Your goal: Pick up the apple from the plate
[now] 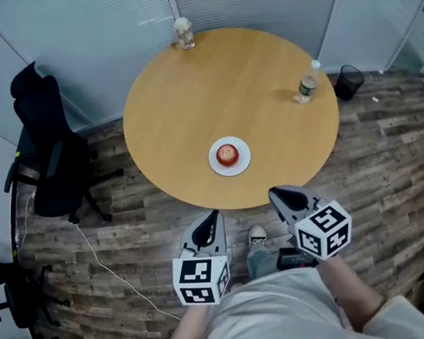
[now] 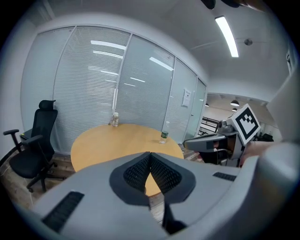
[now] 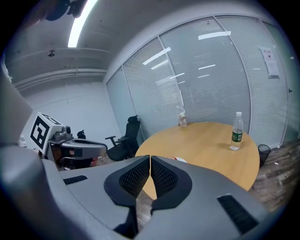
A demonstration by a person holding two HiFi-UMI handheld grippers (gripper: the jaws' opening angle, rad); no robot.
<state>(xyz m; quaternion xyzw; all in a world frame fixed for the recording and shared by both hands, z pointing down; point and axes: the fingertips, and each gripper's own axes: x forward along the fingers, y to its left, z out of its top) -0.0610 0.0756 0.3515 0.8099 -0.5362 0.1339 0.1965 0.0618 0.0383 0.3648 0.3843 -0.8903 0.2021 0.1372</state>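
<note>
A red apple (image 1: pixel 227 154) lies on a small white plate (image 1: pixel 218 166) near the front edge of a round wooden table (image 1: pixel 246 86). Both grippers hang over the floor short of the table. My left gripper (image 1: pixel 216 215) is shut and empty, below and left of the plate. My right gripper (image 1: pixel 274 194) is shut and empty too, below and right of the plate. In the left gripper view the jaws (image 2: pixel 150 155) meet and hide the apple. In the right gripper view the jaws (image 3: pixel 150 158) meet, and only a sliver of the plate (image 3: pixel 180 160) shows.
A clear water bottle (image 1: pixel 307 84) stands at the table's right edge and a small jar (image 1: pixel 183 32) at its far edge. A black office chair (image 1: pixel 54 163) stands to the left, a black bin (image 1: pixel 348 81) to the right. A cable (image 1: pixel 107 267) lies on the wooden floor.
</note>
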